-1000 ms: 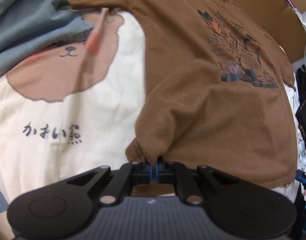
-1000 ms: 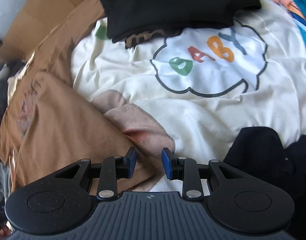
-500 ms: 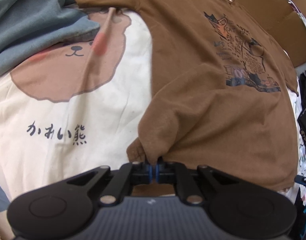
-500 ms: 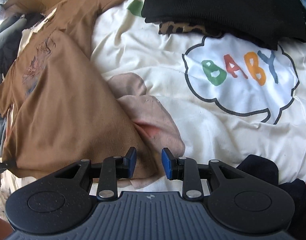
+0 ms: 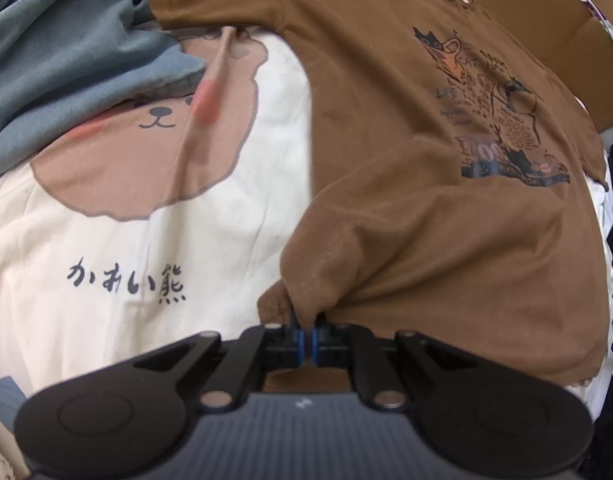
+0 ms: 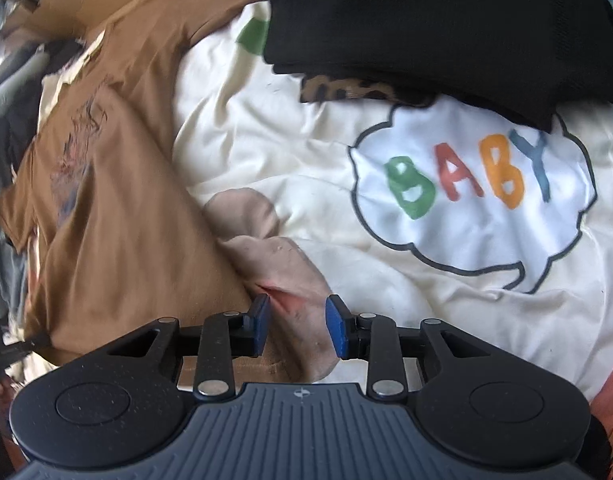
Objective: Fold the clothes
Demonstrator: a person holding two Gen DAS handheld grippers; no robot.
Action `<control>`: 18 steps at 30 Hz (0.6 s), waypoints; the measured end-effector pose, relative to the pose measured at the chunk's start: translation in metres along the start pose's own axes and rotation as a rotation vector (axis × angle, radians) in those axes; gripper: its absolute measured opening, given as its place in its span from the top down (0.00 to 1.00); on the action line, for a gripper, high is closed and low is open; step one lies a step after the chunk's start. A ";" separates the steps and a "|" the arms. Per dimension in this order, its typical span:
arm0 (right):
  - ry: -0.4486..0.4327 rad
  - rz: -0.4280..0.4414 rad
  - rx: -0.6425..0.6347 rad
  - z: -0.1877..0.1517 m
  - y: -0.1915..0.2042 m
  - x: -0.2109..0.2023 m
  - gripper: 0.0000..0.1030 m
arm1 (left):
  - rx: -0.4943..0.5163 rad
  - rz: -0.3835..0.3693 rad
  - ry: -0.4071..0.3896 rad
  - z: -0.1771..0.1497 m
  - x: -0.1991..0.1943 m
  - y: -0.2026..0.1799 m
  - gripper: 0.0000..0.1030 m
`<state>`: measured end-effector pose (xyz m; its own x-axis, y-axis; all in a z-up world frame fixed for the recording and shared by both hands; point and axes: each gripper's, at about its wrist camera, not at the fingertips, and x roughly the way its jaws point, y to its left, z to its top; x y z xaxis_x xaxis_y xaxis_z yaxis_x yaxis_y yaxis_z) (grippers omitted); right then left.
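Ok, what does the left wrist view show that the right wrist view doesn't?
Only the left wrist view: the left claw shut on a bunched edge of the brown T-shirt, the bear's face print with dark script below it, and a grey-blue garment.
Only the right wrist view: the right claw open with nothing between its jaws, the BABY cloud print, and folded black clothing over a leopard-print piece.
Both: the brown T-shirt and the cream printed sheet under it.
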<state>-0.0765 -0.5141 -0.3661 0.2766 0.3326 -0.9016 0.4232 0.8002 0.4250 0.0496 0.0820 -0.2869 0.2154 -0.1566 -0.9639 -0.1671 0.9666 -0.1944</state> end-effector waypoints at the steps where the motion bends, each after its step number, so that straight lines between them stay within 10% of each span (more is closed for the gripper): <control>1: 0.003 0.007 0.003 -0.001 -0.002 0.000 0.64 | 0.003 0.002 0.001 0.000 0.000 -0.001 0.96; 18: 0.080 0.035 -0.202 -0.020 0.021 0.034 0.64 | -0.015 0.008 0.007 -0.003 -0.003 0.001 0.96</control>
<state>-0.0752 -0.4761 -0.3891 0.2155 0.3939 -0.8935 0.2311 0.8685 0.4386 0.0454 0.0829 -0.2849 0.2073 -0.1502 -0.9667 -0.1832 0.9647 -0.1892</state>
